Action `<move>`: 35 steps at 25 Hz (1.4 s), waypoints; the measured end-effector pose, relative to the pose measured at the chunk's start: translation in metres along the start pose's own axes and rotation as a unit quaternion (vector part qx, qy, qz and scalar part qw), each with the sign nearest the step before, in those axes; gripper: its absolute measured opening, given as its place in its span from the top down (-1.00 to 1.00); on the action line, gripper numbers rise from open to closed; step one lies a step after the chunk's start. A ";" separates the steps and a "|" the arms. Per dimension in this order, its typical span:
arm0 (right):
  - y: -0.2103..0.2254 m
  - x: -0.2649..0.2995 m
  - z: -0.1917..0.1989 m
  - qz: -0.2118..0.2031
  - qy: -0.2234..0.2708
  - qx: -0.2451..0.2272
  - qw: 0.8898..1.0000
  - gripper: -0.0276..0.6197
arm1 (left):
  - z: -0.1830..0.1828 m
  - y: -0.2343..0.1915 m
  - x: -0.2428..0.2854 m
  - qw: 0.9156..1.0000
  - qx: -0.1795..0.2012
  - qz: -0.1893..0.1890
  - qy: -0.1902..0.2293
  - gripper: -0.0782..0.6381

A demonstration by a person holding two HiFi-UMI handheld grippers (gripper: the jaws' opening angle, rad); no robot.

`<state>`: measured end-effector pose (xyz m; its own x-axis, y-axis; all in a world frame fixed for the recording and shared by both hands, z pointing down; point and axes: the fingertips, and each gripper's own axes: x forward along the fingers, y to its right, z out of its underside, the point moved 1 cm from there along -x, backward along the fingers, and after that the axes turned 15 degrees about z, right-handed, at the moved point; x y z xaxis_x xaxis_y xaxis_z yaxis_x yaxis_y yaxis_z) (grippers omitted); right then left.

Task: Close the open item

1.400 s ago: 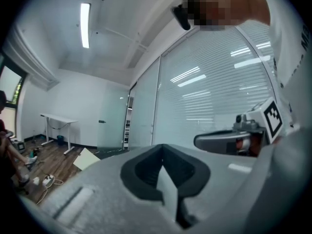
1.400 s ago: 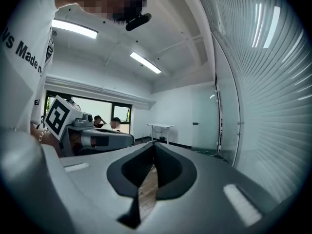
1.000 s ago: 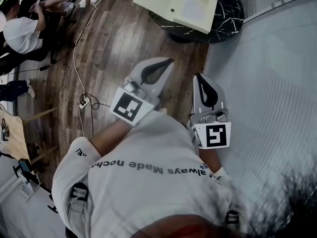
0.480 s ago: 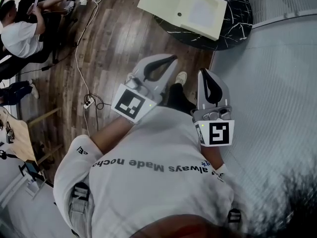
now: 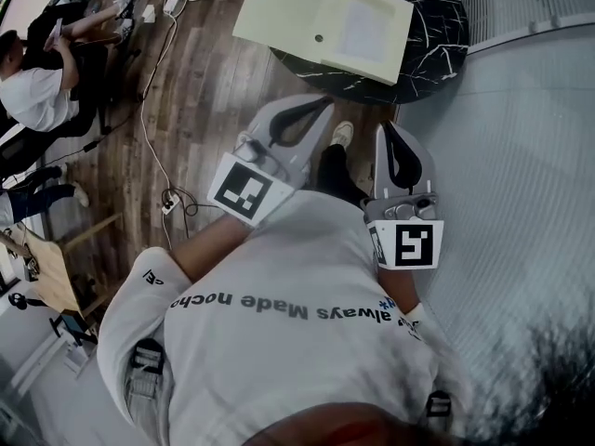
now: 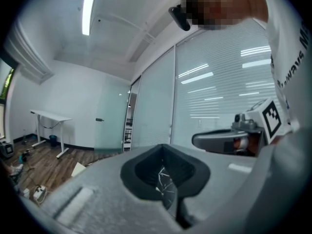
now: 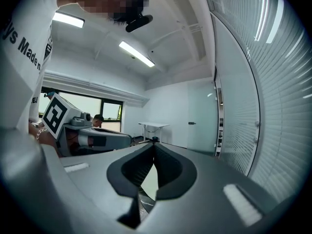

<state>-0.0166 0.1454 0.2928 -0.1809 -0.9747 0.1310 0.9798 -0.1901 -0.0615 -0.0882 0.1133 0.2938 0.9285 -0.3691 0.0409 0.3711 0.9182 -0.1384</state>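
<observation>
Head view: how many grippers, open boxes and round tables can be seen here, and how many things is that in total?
Grippers: 2 (left gripper, right gripper, both with jaws together and empty)
Open cream box: 1
Round black table: 1
Total: 4

Wooden floor [image 5: 218, 86]; veined black tabletop [image 5: 439, 17]; matt box [image 5: 288, 12].
</observation>
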 end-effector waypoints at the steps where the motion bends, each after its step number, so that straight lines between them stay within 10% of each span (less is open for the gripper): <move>1: 0.013 0.007 0.000 0.005 0.000 0.001 1.000 0.91 | -0.001 -0.005 0.015 1.000 0.001 0.004 -0.001 0.77; 15: 0.184 0.113 0.009 0.018 0.002 0.010 1.000 0.91 | -0.003 -0.080 0.189 1.000 0.007 -0.002 -0.027 0.77; 35: 0.142 0.199 -0.008 -0.021 -0.012 0.008 1.000 0.91 | 0.027 -0.206 0.138 0.991 -0.007 -0.068 -0.115 0.76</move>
<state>0.0863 -0.0761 0.3024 -0.2195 -0.9628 0.1576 0.9727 -0.2284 -0.0404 -0.0356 -0.1226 0.3550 0.8486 -0.4462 0.2841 0.4952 0.8590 -0.1300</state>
